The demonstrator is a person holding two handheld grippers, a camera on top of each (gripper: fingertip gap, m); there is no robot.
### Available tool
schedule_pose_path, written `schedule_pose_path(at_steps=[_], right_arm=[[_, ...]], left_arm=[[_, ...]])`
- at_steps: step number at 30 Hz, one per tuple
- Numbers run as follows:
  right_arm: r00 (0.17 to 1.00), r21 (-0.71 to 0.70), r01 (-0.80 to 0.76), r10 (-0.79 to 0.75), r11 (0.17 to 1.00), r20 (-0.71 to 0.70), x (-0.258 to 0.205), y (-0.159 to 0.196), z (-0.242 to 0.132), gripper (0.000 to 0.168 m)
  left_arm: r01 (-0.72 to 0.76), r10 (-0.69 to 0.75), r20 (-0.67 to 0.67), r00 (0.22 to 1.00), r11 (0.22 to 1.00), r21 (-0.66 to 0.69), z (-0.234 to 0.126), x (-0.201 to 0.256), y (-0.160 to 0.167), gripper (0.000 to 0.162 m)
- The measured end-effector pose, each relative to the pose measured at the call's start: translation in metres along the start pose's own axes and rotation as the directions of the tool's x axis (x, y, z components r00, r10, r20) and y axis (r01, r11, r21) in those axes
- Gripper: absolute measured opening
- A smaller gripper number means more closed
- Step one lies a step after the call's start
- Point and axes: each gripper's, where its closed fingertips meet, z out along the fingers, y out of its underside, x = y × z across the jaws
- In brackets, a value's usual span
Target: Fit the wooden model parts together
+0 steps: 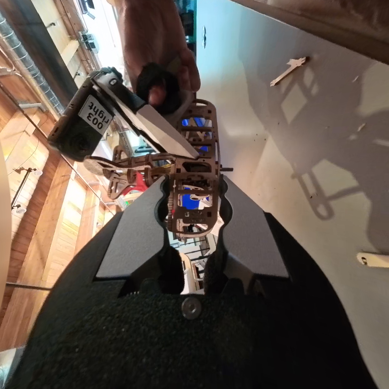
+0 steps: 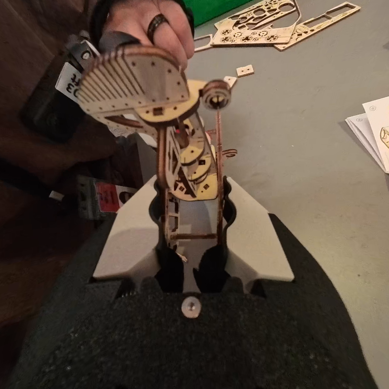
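A half-built wooden model [image 1: 195,216] of laser-cut plywood is held in the air between both grippers. My left gripper [image 1: 192,183] is shut on its open frame end. The right gripper [image 1: 189,153] reaches in from the upper left and touches the model's middle, with a hand [image 1: 160,42] behind it. In the right wrist view my right gripper [image 2: 191,183] is shut on two side rails of the model [image 2: 134,84], whose ribbed panel and small wheel [image 2: 216,97] point away. The left gripper [image 2: 84,54] and its hand [image 2: 168,27] are partly hidden behind the panel.
The grey table [image 2: 315,189] bears punched-out plywood sheets [image 2: 263,27], small loose wooden pieces [image 2: 245,71] and an instruction booklet [image 2: 374,130]. In the tilted left wrist view, a thin wooden strip [image 1: 288,71] and another piece [image 1: 370,260] lie on the table.
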Motion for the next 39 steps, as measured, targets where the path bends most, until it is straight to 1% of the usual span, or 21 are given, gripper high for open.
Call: schedule_pose_path(at_steps=[7,9,10,12,13,17,21,26,29,31,32,34,39], right_arm=[[1.000,-0.026,0.003,-0.003,1.000,-0.029,0.005,0.006,-0.001,0.052],[0.998,-0.057,-0.004,0.000,0.998,-0.068,0.008,0.009,0.000,0.053],[0.995,-0.081,0.006,-0.014,0.997,-0.098,0.010,0.010,0.000,0.052],[0.981,-0.158,0.069,-0.096,0.985,-0.168,0.015,0.016,-0.002,0.053],[0.977,-0.170,0.082,-0.113,0.982,-0.182,0.015,0.016,-0.003,0.053],[0.982,-0.162,0.031,-0.060,0.986,-0.179,0.016,0.015,-0.004,0.053],[0.984,-0.227,-0.021,-0.020,0.974,-0.177,0.014,0.023,-0.003,0.051],[0.987,-0.258,-0.032,-0.010,0.966,-0.160,0.012,0.033,-0.001,0.050],[0.988,-0.260,-0.053,0.012,0.964,-0.156,0.015,0.040,0.004,0.050],[0.986,-0.229,-0.063,0.025,0.971,-0.166,0.017,0.036,0.004,0.051],[0.985,-0.214,-0.058,0.020,0.975,-0.173,0.018,0.033,0.002,0.051],[0.984,-0.234,-0.037,-0.006,0.971,-0.181,0.018,0.036,0.001,0.052],[0.982,-0.277,-0.009,-0.043,0.961,-0.183,0.019,0.043,0.004,0.052]], left_arm=[[-0.013,0.012,-0.036,0.999,1.000,-0.019,0.005,0.004,0.001,0.042],[-0.003,0.001,-0.057,0.998,0.999,-0.035,0.007,0.007,0.004,0.042],[-0.001,-0.001,-0.064,0.998,0.999,-0.033,0.008,0.007,0.005,0.042],[0.039,-0.043,-0.101,0.994,0.998,-0.041,0.008,0.009,0.009,0.043],[0.044,-0.048,-0.112,0.993,0.998,-0.043,0.008,0.008,0.010,0.043],[0.005,-0.010,-0.120,0.993,0.999,-0.044,0.010,0.006,0.011,0.043],[-0.054,0.048,-0.134,0.990,0.998,-0.036,0.010,0.010,0.009,0.043],[-0.043,0.037,-0.167,0.985,0.999,-0.031,0.011,0.016,0.005,0.042],[-0.052,0.042,-0.190,0.981,0.997,-0.051,0.013,0.025,0.006,0.043],[-0.035,0.024,-0.183,0.983,0.998,-0.058,0.014,0.026,0.008,0.042],[-0.034,0.022,-0.176,0.984,0.997,-0.065,0.014,0.024,0.010,0.043],[-0.023,0.009,-0.181,0.983,0.997,-0.075,0.015,0.023,0.014,0.043],[-0.024,0.013,-0.182,0.983,0.998,-0.060,0.016,0.028,0.011,0.043]])
